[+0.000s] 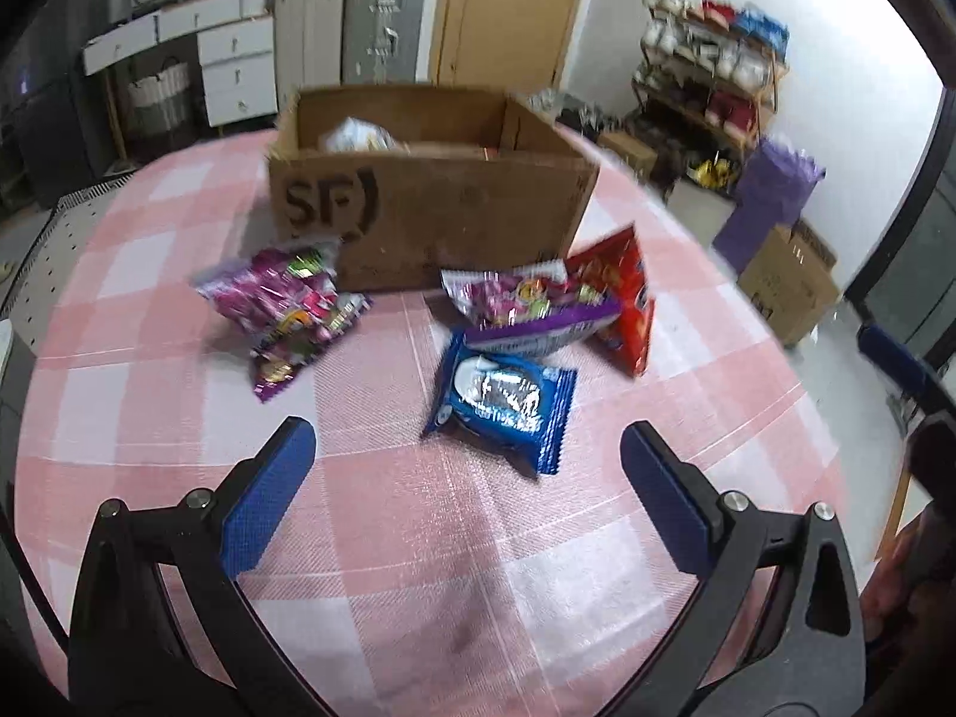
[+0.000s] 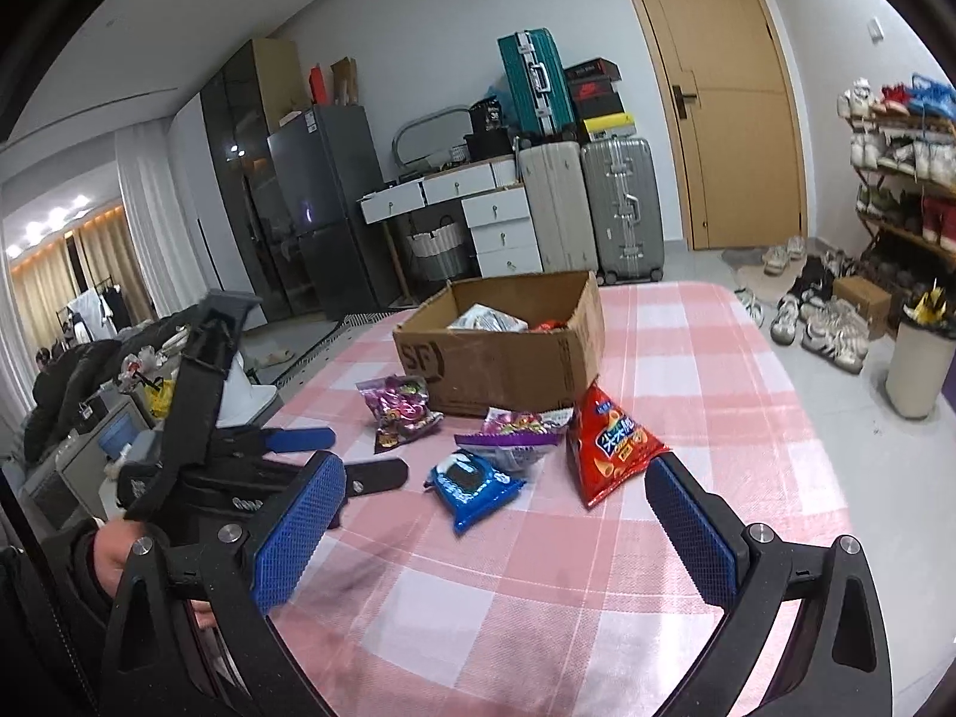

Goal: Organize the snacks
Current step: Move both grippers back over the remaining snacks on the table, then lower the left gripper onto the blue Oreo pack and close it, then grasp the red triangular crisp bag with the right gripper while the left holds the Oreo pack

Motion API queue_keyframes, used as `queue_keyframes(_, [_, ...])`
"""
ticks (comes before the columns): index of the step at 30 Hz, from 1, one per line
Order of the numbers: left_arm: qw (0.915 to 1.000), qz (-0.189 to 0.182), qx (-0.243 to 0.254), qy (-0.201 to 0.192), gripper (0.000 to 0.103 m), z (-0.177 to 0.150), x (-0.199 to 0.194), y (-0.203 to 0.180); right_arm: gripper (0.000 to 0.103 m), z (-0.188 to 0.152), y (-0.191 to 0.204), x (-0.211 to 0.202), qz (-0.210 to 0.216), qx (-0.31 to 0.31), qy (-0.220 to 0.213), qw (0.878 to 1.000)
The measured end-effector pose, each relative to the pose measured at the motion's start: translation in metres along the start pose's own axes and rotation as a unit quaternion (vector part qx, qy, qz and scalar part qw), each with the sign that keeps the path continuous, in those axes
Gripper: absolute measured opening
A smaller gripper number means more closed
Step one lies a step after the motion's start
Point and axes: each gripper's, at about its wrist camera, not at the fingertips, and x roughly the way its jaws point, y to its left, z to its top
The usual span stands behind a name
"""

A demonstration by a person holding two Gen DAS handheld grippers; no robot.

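L gripper (image 1: 466, 472) wide open, empty, over pink checked tablecloth (image 1: 418, 567). Pink candy bag (image 1: 281, 305), blue cookie pack (image 1: 502, 400), purple pack (image 1: 538, 322), red chip bag (image 1: 621, 299) lying mid-table, just in front of SF cardboard box (image 1: 430, 215). R gripper (image 2: 496, 514) also wide open, nothing held, near red bag.

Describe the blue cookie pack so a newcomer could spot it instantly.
Start at the open cardboard box on the pink checked tablecloth. In front of it lies a cluster of packets; the blue cookie pack is the one farthest from the box. It is the only blue wrapper, beside a purple-edged packet and a red chip bag.
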Motion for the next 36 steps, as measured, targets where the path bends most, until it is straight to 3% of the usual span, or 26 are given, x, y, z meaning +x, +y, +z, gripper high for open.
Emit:
queue_keyframes(10, [0.9983, -0.017, 0.011, 0.055, 0.099, 0.012, 0.082, -0.006, 0.102, -0.016, -0.044, 0.037, 0.008, 0.034, 0.016, 0.999])
queue_keyframes(16, [0.9975, -0.025, 0.018, 0.063, 0.095, 0.023, 0.111, -0.016, 0.102, -0.018, -0.065, 0.055, 0.001, 0.054, 0.028, 0.998])
queue_keyframes(19, [0.9964, -0.033, 0.042, 0.066, 0.084, 0.026, 0.123, -0.023, 0.102, -0.019, -0.07, 0.064, 0.001, 0.059, 0.032, 0.998])
queue_keyframes(22, [0.9952, -0.051, 0.063, 0.055, 0.051, 0.027, 0.125, -0.029, 0.102, -0.022, -0.073, 0.071, 0.003, 0.065, 0.039, 0.997])
queue_keyframes(23, [0.9946, -0.067, 0.057, 0.056, 0.045, 0.029, 0.128, -0.026, 0.102, -0.023, -0.073, 0.073, 0.003, 0.066, 0.04, 0.997])
queue_keyframes(25, [0.9943, -0.083, 0.04, 0.054, 0.044, 0.031, 0.13, -0.018, 0.102, -0.024, -0.075, 0.077, 0.002, 0.067, 0.043, 0.997])
queue_keyframes(36, [0.9949, -0.09, 0.011, 0.044, 0.044, 0.035, 0.135, -0.008, 0.102, -0.027, -0.082, 0.091, -0.011, 0.076, 0.055, 0.996])
